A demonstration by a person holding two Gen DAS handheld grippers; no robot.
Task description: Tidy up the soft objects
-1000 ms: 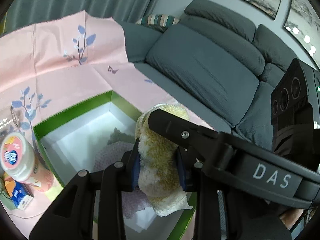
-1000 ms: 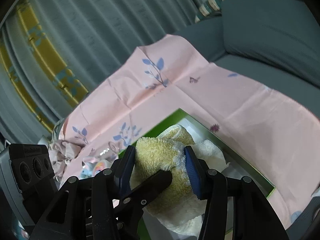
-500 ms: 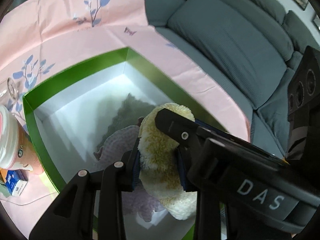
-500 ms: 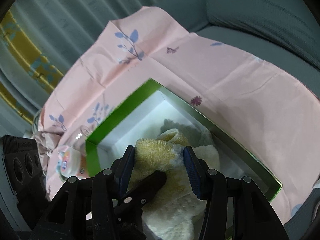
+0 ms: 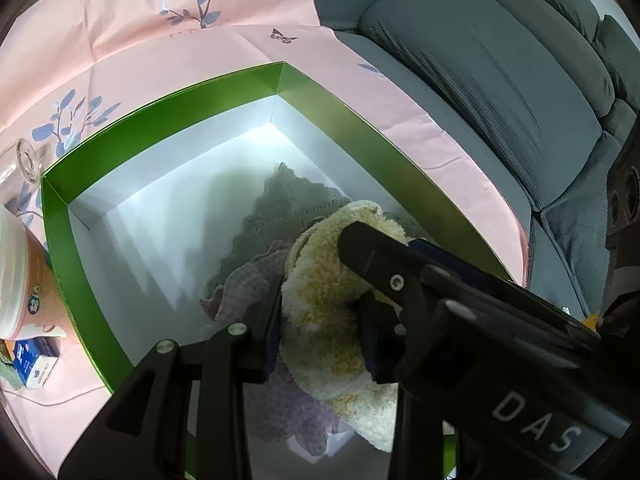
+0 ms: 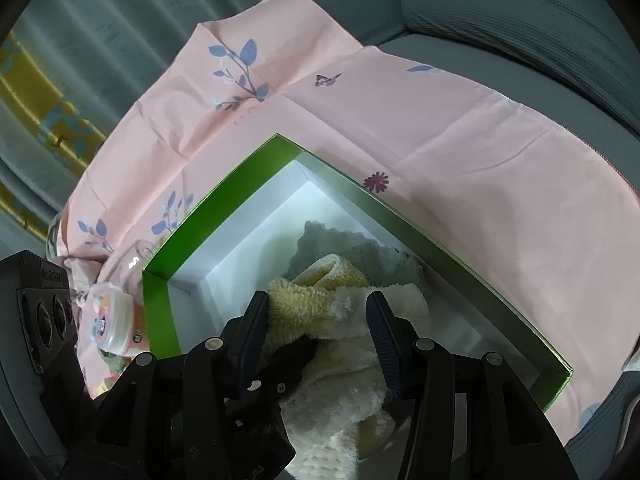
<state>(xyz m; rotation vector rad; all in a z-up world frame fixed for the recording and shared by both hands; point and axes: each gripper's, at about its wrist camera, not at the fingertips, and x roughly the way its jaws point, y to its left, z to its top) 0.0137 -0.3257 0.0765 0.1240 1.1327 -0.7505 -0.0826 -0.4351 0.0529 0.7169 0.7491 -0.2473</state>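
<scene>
A fluffy yellow-and-white towel (image 5: 328,312) is held inside a green box with a white inside (image 5: 168,108). My left gripper (image 5: 320,320) is shut on the towel's bunched middle. My right gripper (image 6: 316,320) is shut on the same towel (image 6: 344,344) from the other side, and its arm crosses the left wrist view. Under the towel lie a grey knitted cloth (image 5: 280,208) and a lilac knitted cloth (image 5: 248,284) on the box floor. The grey cloth also shows in the right wrist view (image 6: 340,244).
The box (image 6: 224,200) sits on a pink floral sheet (image 6: 460,140) spread over a grey sofa (image 5: 500,60). A white-lidded jar (image 5: 16,280) and a small blue carton (image 5: 34,364) stand left of the box. A clear glass (image 5: 26,160) lies beyond them.
Both grippers have moved down with the towel, from above the box rim into the box. The towel now hangs close over the cloths inside.
</scene>
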